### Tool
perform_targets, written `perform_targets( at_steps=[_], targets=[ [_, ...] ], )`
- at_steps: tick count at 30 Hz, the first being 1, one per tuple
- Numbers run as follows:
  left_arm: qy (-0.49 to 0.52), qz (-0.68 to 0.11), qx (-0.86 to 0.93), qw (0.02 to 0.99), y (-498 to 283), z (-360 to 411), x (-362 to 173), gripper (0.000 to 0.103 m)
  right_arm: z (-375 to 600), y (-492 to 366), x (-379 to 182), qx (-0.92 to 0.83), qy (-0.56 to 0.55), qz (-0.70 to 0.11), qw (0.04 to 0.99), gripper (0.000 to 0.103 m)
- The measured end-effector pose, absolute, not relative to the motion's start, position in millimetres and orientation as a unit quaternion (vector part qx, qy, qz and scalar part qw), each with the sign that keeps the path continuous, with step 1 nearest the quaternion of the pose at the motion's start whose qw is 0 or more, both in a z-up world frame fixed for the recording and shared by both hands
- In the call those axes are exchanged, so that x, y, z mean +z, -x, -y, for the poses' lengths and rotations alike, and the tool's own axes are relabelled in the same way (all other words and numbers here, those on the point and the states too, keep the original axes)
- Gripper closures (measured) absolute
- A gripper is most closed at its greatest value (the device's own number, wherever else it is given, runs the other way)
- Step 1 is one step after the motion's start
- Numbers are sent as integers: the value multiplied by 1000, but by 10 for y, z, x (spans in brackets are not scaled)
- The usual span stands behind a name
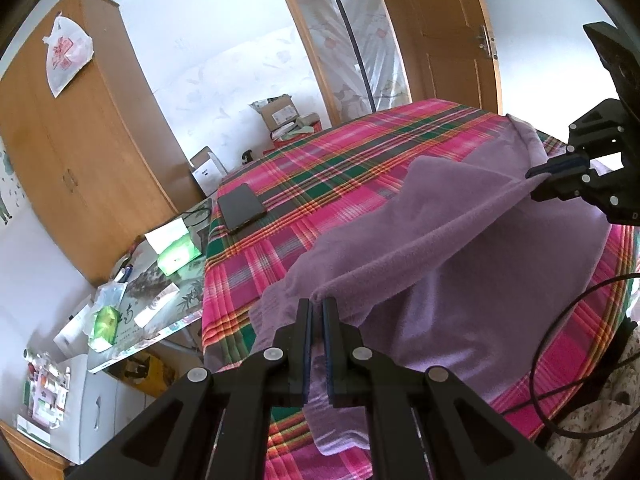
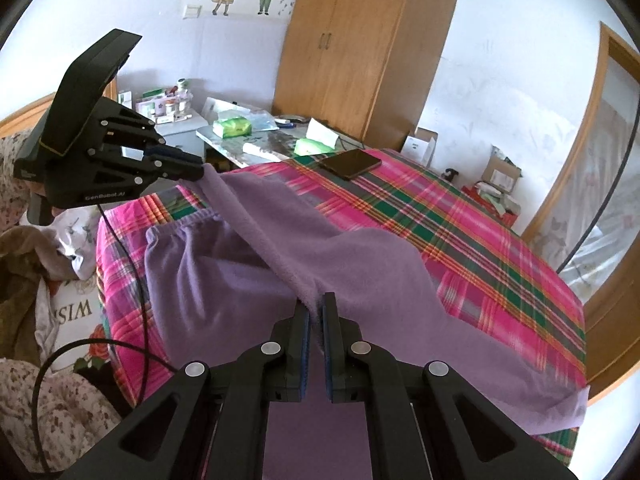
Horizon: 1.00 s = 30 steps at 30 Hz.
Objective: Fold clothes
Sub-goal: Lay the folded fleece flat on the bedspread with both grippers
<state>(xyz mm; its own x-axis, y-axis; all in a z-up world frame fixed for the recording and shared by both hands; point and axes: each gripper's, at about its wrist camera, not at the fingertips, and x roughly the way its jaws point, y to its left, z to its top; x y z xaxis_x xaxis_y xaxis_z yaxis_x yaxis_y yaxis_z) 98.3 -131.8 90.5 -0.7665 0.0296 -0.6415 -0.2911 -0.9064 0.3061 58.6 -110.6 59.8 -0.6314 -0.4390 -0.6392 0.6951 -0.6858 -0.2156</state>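
Both grippers were clamped on one edge of the purple fleece garment (image 2: pixel 248 280): left gripper (image 1: pixel 317 308), right gripper (image 2: pixel 315 308). Edge was lifted taut over the plaid bedcover (image 2: pixel 460 220), rest draped below. Advice: keep tension even, lay edge flat, avoid the phone (image 2: pixel 350 163).

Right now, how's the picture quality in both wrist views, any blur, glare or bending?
Left wrist view: strong fisheye bending of the wardrobe and door, dark corners, bright daylight washing out the wall; the purple garment is sharp. Right wrist view: same curving at the edges, a little softness on the garment near the fingers, no harsh glare.
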Motion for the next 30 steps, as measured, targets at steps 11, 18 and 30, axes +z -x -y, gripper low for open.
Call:
perform_targets(
  at_steps=[11,18,30],
  targets=[
    [351,-195,912,91,-1112,1295,711,98,1100,-744,397,-865,-299,-227,332,97],
    [362,-182,909,99,-1180,1305,587,98,1090,-776,300,-859,-311,-229,337,97],
    [379,-167,904,103,-1238,1310,366,98,1058,-808,-2,-845,-343,-221,345,97]
  ],
)
